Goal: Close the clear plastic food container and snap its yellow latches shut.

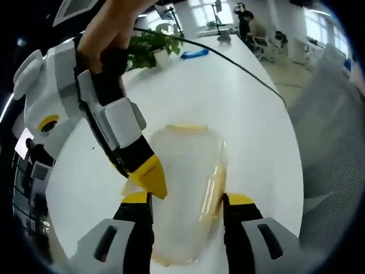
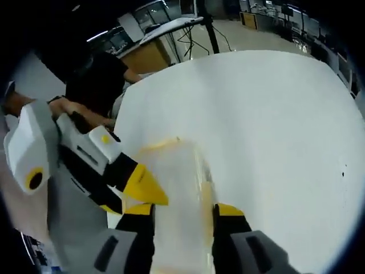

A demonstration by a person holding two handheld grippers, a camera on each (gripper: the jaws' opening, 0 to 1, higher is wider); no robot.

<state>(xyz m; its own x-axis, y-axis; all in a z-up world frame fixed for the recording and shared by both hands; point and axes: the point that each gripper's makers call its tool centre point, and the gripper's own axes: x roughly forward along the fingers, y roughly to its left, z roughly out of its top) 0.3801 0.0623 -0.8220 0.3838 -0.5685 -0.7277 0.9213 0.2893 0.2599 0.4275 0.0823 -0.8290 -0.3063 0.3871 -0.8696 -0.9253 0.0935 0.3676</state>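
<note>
The clear plastic container (image 1: 185,165) lies on the white table (image 1: 228,103) with its lid down. Yellow latches (image 1: 185,128) show at its far end and along one side (image 1: 217,182). My left gripper (image 1: 186,200) is open, its jaws standing over the container's near part, one to each side. My right gripper (image 1: 151,180), held by a hand, comes in from the left and its yellow tip touches the container's left edge. In the right gripper view, my right gripper (image 2: 183,210) is open over the container (image 2: 177,177), and the left gripper (image 2: 142,191) points in from the left.
A green plant (image 1: 151,48), a blue object (image 1: 194,54) and a black cable (image 1: 239,65) lie on the far part of the table. A grey chair (image 1: 336,142) stands off its right edge. A person in a black top (image 2: 94,80) is beside the table.
</note>
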